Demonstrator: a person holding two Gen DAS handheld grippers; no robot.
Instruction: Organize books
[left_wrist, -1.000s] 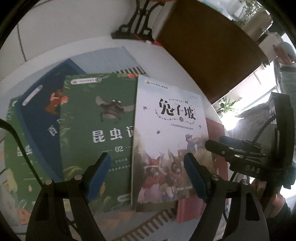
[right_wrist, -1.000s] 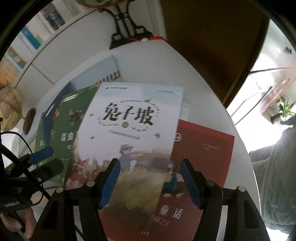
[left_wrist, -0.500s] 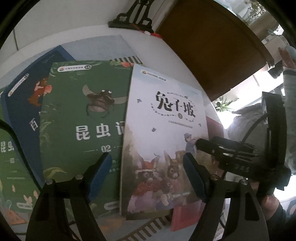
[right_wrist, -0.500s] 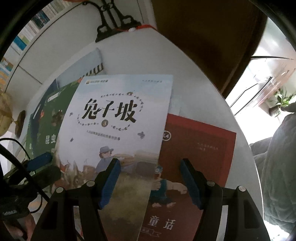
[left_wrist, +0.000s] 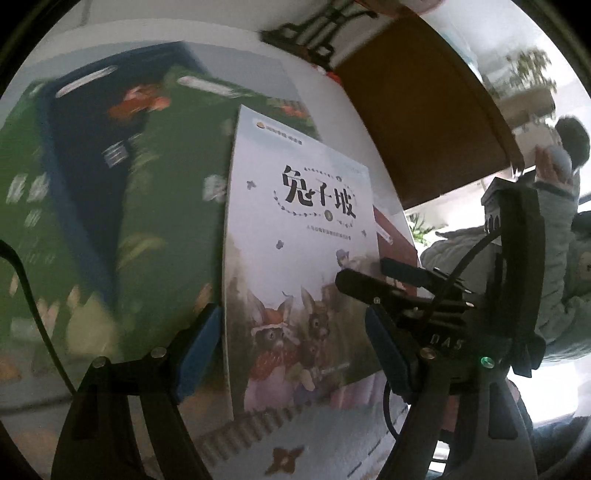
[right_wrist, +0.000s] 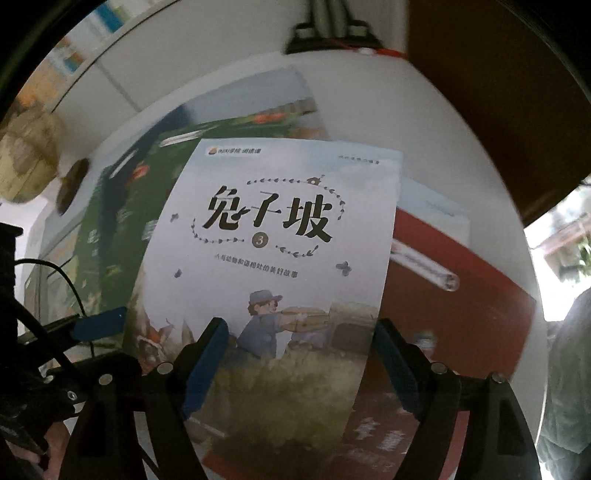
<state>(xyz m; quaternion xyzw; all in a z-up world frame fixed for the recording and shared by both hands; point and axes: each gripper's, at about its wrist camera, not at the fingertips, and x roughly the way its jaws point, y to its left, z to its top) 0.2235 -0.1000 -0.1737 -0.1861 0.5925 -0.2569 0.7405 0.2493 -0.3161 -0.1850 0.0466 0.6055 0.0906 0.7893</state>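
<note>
A white picture book with rabbits (left_wrist: 303, 258) lies on top of overlapping books and shows sharp while the others blur. My left gripper (left_wrist: 291, 317) hangs open over its lower half, with the left pad (left_wrist: 199, 347) right beside the book's left edge. My right gripper (right_wrist: 300, 326) points steeply down over the same book (right_wrist: 280, 258). Its jaws are opening and no pad visibly presses on the cover. In the left wrist view the right gripper (left_wrist: 380, 277) straddles the book's right edge. A red book (right_wrist: 461, 295) lies under that edge. Green books (left_wrist: 166, 221) and a blue one (left_wrist: 74, 147) spread to the left.
The books rest on a round white table (right_wrist: 369, 92). A black stand (left_wrist: 317, 33) is at the far edge and a brown panel (left_wrist: 424, 110) beyond it. A person in a grey jacket (left_wrist: 561, 258) is at the right. A globe (right_wrist: 26, 158) stands far left.
Both grippers have come closer to the white book, which fills more of each view. The book's left edge now meets the left gripper's left pad. The right jaws stand wider.
</note>
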